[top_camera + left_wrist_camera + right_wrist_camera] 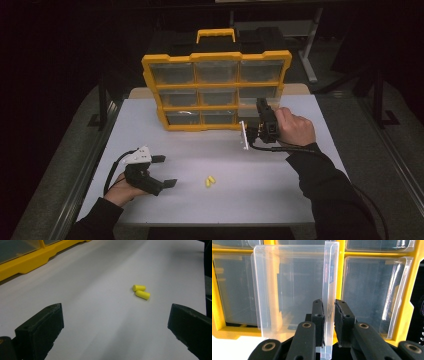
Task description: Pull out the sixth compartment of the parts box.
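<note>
A yellow organizer [150, 75] [217, 315] with clear drawers stands upright at the back of the white table [280, 200]. My right gripper [261, 106] [328, 307] is shut on the thin front lip of a clear plastic drawer [250, 106] [292, 290], held just in front of the organizer's lower right part. Two yellow earplugs [210, 181] [141, 291] lie side by side on the table. My left gripper [165, 171] [115, 327] rests at the table's left, open, pointing toward the earplugs, nothing between its jaws.
The organizer's yellow carrying handle [215, 34] sticks up behind it. A black cable [280, 147] trails from the right gripper along the sleeve. Dark floor and a table leg [310, 55] lie beyond the table.
</note>
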The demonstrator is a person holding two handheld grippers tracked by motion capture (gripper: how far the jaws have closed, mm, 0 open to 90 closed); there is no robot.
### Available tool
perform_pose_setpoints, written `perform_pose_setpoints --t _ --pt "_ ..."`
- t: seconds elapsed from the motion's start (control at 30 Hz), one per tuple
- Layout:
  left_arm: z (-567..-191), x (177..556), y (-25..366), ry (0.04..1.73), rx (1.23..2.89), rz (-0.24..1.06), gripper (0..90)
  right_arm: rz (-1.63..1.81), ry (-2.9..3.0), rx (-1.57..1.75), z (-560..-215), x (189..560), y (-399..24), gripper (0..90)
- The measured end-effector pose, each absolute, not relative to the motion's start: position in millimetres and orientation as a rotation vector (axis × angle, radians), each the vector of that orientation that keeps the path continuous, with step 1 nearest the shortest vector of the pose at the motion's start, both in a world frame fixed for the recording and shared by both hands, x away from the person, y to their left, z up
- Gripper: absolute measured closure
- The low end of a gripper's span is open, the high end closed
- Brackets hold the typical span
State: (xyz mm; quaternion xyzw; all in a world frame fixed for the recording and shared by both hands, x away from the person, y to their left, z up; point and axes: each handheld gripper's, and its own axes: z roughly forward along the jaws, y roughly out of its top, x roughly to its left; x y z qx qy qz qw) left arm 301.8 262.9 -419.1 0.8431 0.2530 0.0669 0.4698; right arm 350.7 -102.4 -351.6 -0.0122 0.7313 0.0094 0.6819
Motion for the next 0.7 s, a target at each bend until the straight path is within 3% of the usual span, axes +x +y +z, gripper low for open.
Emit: perform_pose_setpoints --t 0.7 --pt "-419.1 301.6 262.9 0.620 2.067 0.163 0.0 0.026 1.637 -0.036 -351.6 336.3 -102.8 77.5"
